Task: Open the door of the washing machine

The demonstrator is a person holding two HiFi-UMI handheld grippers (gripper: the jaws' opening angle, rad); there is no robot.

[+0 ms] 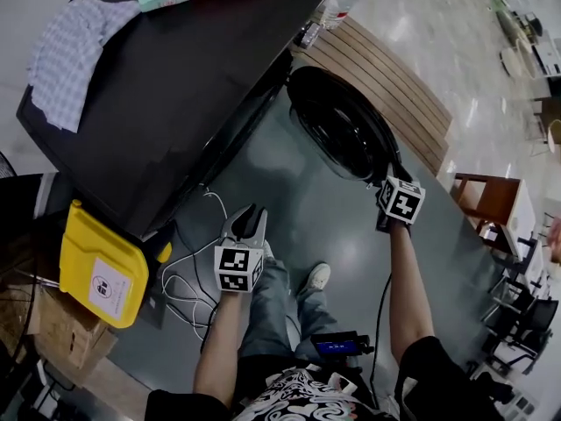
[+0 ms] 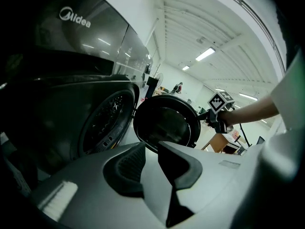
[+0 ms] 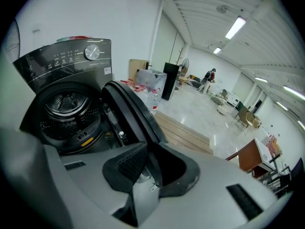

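Right gripper view shows the door [image 3: 127, 109] of the washing machine [image 3: 71, 61] standing well out from the front. Its rim runs down between my right gripper [image 3: 151, 163] jaws, which are clamped on that edge close to the latch hook. In the head view the door sits edge-on at my right, hinged on the side nearer the machine. I judge the opening nearly done.

To finish it well, I would guide the rim along the hinge's arc, not drag it straight towards me. I would let the wrist turn with the door so the pads do not twist off the thin edge. The rim looks smooth and glossy, so a sideways pull could slip. I would ease off before the hinge reaches its stop.

My left gripper [image 2: 151, 156] hangs low in front of the machine. Its jaws stand a narrow gap apart with nothing between them, and it is well clear of the door's swing. I would leave it there.

The drum [image 3: 66, 109] is open to view. I see perforated metal wall and no laundry in the part that shows. On the floor beside the machine stands a yellow container [image 1: 96, 274], closed, so I cannot tell its contents. A checked cloth [image 1: 70, 55] lies on the machine's top.
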